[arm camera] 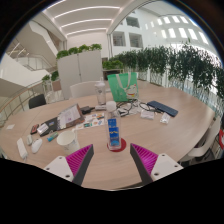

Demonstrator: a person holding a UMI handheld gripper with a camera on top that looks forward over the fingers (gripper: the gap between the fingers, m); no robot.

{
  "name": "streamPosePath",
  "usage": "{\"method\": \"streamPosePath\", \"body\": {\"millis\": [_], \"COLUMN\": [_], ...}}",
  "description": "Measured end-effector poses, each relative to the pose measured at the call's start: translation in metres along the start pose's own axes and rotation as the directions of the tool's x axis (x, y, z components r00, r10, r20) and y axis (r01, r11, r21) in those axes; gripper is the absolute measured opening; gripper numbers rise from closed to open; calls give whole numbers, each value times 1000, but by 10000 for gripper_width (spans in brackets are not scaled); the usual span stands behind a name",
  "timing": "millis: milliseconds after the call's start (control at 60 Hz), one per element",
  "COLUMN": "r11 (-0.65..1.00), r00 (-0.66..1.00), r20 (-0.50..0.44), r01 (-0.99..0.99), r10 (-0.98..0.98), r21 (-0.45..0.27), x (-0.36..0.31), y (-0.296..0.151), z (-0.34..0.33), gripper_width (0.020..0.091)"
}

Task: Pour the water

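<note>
Fingers of the gripper (pixel 112 160) stand spread with nothing between them, lined up on the blue bottle (pixel 113 131) upright just ahead, a placement that seems meant for a straight approach. A pink cup (pixel 71 141), likely the pouring target, sits to its left. Both rest on a cluttered round wooden table (pixel 180 135) in a bright atrium with far plants (pixel 175 62).

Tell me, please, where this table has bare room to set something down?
Bare wood lies ahead of the open claw on the table, right of the blue bottle. Left of the bottle it is crowded with papers and small items.
</note>
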State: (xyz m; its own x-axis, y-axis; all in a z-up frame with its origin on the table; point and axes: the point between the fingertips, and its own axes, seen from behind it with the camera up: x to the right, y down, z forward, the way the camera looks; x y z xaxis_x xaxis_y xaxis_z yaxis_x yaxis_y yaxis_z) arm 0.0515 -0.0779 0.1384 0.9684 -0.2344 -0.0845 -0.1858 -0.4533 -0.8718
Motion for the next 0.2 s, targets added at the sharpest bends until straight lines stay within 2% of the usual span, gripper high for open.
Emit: {"method": "streamPosePath", "body": {"millis": [117,200], "r11": [998,997], "r00": [998,997], "r20": [2,-20], "r01": [-58,-74], "r10": [58,75], "r21": [1,35], "x": [-26,-41], "y": [6,2], "z": [-59,-103], "gripper_width": [833,832]}}
